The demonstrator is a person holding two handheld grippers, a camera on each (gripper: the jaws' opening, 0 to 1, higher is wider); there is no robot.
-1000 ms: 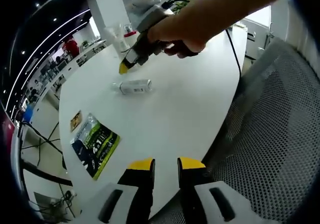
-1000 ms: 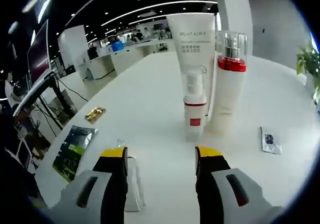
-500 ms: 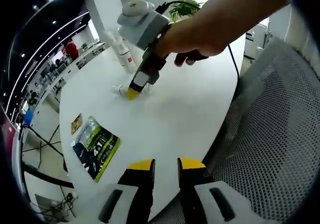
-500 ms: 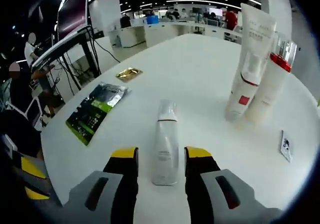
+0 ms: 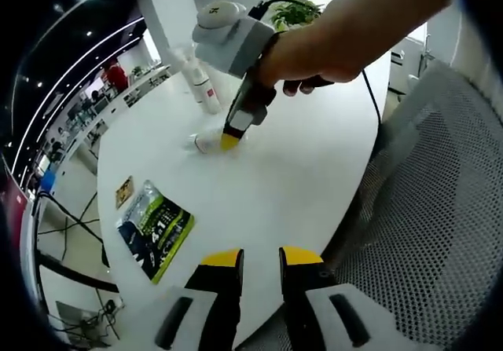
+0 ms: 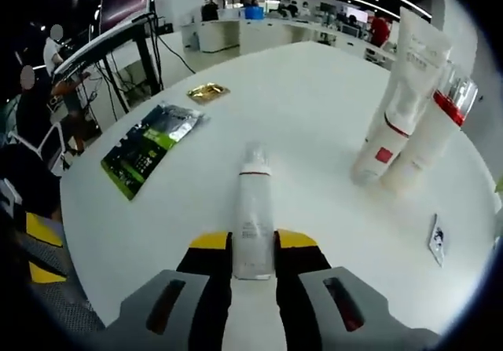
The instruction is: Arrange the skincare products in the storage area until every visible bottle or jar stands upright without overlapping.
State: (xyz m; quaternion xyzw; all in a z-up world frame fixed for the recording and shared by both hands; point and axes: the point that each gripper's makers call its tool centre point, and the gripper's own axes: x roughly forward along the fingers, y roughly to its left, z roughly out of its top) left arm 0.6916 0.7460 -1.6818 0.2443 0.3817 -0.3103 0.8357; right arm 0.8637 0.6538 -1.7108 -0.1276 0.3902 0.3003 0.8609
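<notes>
white bottle (image 6: 253,217) lying flat; three products (image 6: 409,131) upright

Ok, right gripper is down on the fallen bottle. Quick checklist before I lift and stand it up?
1. Right gripper closed on the lying white bottle with a thin red band: ok.
2. Grip sits at the bottle's base end: ok.
3. Grip firm enough to lift: cannot tell.
4. Bare white table beside the standing white tube and red-collared bottle: ok.
5. Left gripper out of the way: ok.
</notes>
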